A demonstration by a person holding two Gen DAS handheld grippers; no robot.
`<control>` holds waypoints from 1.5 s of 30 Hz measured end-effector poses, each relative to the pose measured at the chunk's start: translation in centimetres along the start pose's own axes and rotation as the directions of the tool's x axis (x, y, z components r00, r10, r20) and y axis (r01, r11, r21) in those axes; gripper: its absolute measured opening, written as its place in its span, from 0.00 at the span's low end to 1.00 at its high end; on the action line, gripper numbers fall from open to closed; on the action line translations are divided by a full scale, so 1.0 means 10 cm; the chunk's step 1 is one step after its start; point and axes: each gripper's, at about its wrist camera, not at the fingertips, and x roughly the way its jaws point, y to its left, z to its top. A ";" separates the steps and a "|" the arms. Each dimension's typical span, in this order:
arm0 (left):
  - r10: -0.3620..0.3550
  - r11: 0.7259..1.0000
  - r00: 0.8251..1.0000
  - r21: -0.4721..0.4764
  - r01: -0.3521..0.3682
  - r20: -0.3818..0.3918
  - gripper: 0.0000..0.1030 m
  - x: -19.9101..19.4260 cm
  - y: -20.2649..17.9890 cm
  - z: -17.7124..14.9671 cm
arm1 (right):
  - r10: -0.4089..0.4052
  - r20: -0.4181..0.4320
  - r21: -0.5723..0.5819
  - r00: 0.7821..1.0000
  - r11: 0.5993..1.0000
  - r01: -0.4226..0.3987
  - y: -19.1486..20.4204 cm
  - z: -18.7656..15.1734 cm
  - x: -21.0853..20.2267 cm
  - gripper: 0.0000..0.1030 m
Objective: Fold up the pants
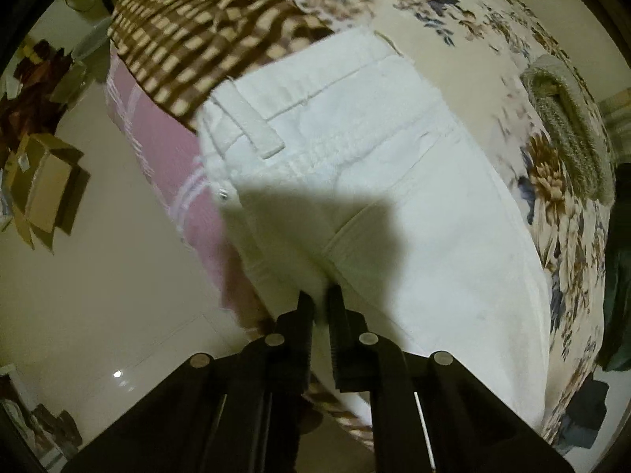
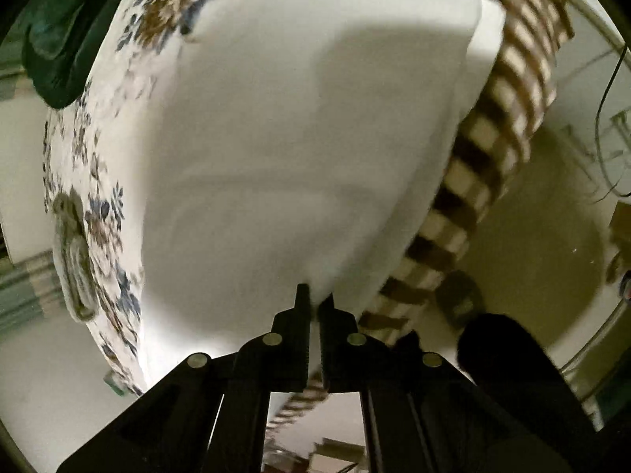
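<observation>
Both of your grippers sat at the near edge of the white pants (image 1: pixel 355 181), which lay spread on the floral bedspread (image 1: pixel 493 39) and ran away from the tongs toward the far side of the bed. Your left gripper (image 1: pixel 320 299) was nearly closed, with a ridge of the white cloth pinched between its fingertips near the waistband end — belt loop (image 1: pixel 252 126) and rivet (image 1: pixel 223 196) lay just ahead of it. Your right gripper (image 2: pixel 314 299) was likewise almost shut on the pants' (image 2: pixel 295 138) near hem-side edge. The garment's long axis appeared to run across, from one gripper to the other, so neither hand was clearly nearer. The left view alone showed seams, waistband and a pink sheet (image 1: pixel 157 149); the right view showed only plain, blurred cloth, the checked blanket (image 2: pixel 508 90) beside it and a dark green garment (image 2: pixel 59 39) — detail there was too smeared to read.
</observation>
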 end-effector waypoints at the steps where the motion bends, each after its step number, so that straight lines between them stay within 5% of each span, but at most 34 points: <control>1: -0.004 1.000 1.000 0.000 0.004 -0.004 0.05 -0.02 0.07 0.01 | -0.003 -0.013 -0.002 1.000 1.000 0.003 -0.03 -0.01 -0.05 0.04; 8: 0.018 0.999 0.997 0.028 -0.016 -0.077 0.09 0.21 0.17 0.02 | -0.027 -0.107 -0.041 0.994 0.999 0.023 -0.19 0.08 0.04 0.05; 12: 0.053 0.997 0.996 0.063 -0.049 -0.065 0.10 0.14 0.11 -0.01 | -0.019 -0.082 -0.068 0.996 0.998 0.013 -0.38 0.20 -0.09 0.45; 13: 0.068 0.994 0.996 0.085 -0.063 -0.054 0.10 0.08 0.09 -0.03 | -0.007 -0.038 -0.063 0.999 0.998 0.005 -0.46 0.24 -0.24 0.46; 15: 0.094 0.986 0.995 0.139 -0.090 -0.018 0.25 -0.06 -0.02 -0.11 | -0.006 0.024 -0.056 1.000 0.998 0.007 -0.51 0.34 -0.43 0.48; 17: 0.100 0.974 0.995 0.202 -0.103 0.024 0.68 -0.18 -0.18 -0.21 | 0.006 0.079 -0.033 0.997 0.999 -0.004 -0.65 0.52 -0.63 0.49; 19: 0.092 0.959 0.994 0.265 -0.104 0.058 0.81 -0.28 -0.41 -0.34 | 0.015 0.114 0.002 0.993 1.000 -0.015 -0.77 0.70 -0.72 0.49; 26: 0.041 0.856 0.999 0.515 -0.039 0.008 0.81 -0.11 -1.52 -1.00 | 0.092 0.251 0.115 0.964 0.986 -0.124 -1.12 1.19 -0.83 0.49; 27: 0.044 0.836 0.999 0.547 -0.033 -0.008 0.81 -0.03 -1.66 -1.13 | 0.089 0.258 0.121 0.962 0.985 -0.124 -1.15 1.24 -0.82 0.41; 28: 0.050 0.821 0.999 0.570 -0.030 -0.019 0.81 0.02 -1.77 -1.22 | 0.092 0.278 0.122 0.956 0.984 -0.130 -1.17 1.27 -0.82 0.12; 33: 0.064 0.734 0.997 0.679 -0.013 -0.051 0.81 0.23 -2.25 -1.62 | -0.015 0.335 0.098 0.942 0.995 -0.019 -1.06 1.19 -0.95 0.06; 36: 0.085 0.680 0.996 0.732 -0.035 -0.032 0.81 0.35 -2.40 -1.76 | -0.020 0.301 0.047 0.953 0.999 0.006 -1.06 1.14 -0.92 0.07; 38: 0.111 0.670 0.993 0.740 -0.050 -0.033 0.81 0.48 -2.43 -1.80 | 0.001 0.272 0.020 0.962 1.000 -0.007 -1.09 1.11 -0.89 0.19; 40: 0.122 0.680 0.991 0.732 -0.039 -0.061 0.81 0.60 -2.39 -1.78 | 0.107 0.233 0.006 0.967 0.994 -0.111 -1.17 1.07 -0.86 0.52; 45: 0.083 0.708 0.990 0.706 0.021 -0.114 0.99 0.79 -2.26 -1.73 | 0.249 0.195 0.007 0.949 0.967 -0.255 -1.30 1.02 -0.59 0.58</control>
